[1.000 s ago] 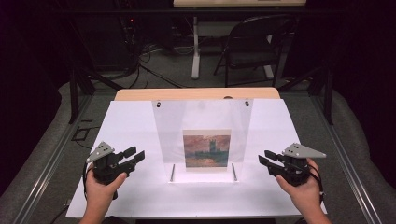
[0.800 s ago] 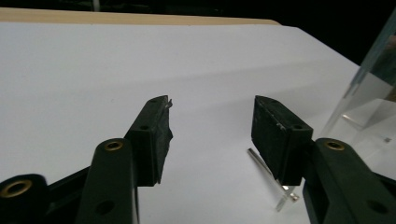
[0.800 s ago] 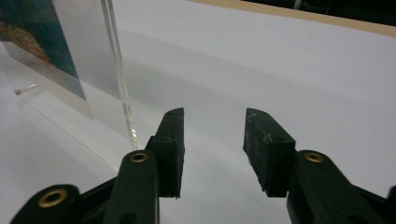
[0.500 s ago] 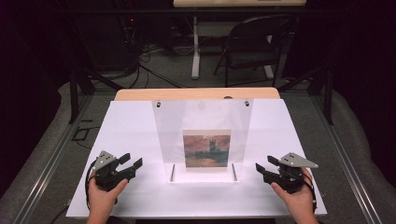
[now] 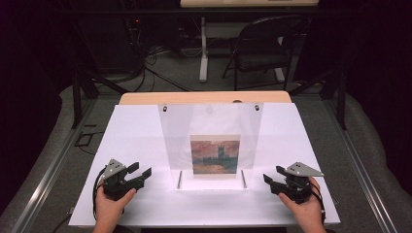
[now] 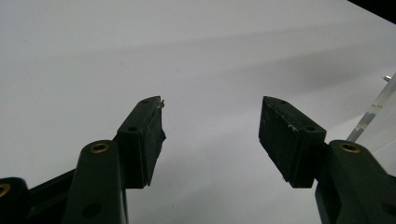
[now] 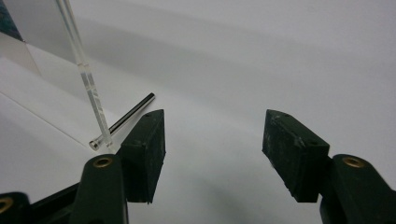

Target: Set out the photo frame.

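Near bottom left of the high view: left hand (image 5: 109,206) wrapped round the left gripper (image 5: 139,171), jaws spread wide, nothing between them, aimed toward the upper right across the white table top (image 5: 136,136). Bottom right: right hand (image 5: 306,209) on the right gripper (image 5: 273,175), jaws likewise parted and empty, aimed toward the upper left. Both flanking the clear acrylic stand (image 5: 211,124) at centre frame, each well apart from it.

Left gripper view: bare white surface between the two black pads, a sliver of the stand's clear edge (image 6: 373,112) at the right margin. Right gripper view: same gaping jaws, the stand's edge rising at upper left, and a thin metal rod (image 7: 128,116) lying flat at its foot, just beyond the left pad, apart from it.

Centre: stand upright, broad face toward the near edge, long axis vertical, resting on two metal rods (image 5: 180,179) running near to far. Mounted low on it, a small square painting (image 5: 215,155) of towers under a reddish sky.

Farther up: wooden table edge (image 5: 204,97) behind the white sheet. Top of frame: folding chair (image 5: 262,51) at upper right, cables (image 5: 150,73) strewn on the floor at upper left.
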A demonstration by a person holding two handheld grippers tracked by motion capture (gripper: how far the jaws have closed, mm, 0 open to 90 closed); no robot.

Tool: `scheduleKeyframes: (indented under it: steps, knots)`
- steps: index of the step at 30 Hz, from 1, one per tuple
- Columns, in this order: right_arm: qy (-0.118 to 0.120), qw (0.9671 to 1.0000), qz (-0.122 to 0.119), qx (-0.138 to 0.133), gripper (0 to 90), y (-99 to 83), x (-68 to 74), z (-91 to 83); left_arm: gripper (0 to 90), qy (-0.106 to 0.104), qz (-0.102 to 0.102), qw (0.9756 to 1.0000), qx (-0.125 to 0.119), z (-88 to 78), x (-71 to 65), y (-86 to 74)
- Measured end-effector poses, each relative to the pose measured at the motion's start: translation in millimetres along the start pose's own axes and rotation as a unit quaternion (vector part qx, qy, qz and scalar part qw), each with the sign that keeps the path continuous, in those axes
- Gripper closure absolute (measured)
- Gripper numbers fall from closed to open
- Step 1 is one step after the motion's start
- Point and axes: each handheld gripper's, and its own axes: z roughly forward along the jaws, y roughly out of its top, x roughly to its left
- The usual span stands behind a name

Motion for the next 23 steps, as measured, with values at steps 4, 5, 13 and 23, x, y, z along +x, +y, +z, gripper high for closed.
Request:
scheduleKeyframes:
  steps: [4,5,13,23]
  knots:
    - [0.006,0.9999,0.005,0.007,39.0,-1.7,0.8,2.6,39.8,-0.003,0.006,0.9999,0.009,2.7,-2.7,-0.8]
    - [0.007,0.9999,0.005,0.008,39.0,-2.3,0.9,3.2,39.8,-0.004,0.008,0.9999,0.011,3.6,-3.7,-0.9]
    - [0.013,0.9998,0.001,0.018,39.5,-3.3,3.7,5.0,39.8,-0.003,0.024,0.9994,0.026,7.3,-8.1,-1.7]
    - [0.018,0.9996,0.006,0.021,40.0,-3.7,3.1,5.6,39.9,-0.003,0.016,0.9996,0.023,6.5,-6.7,-1.5]
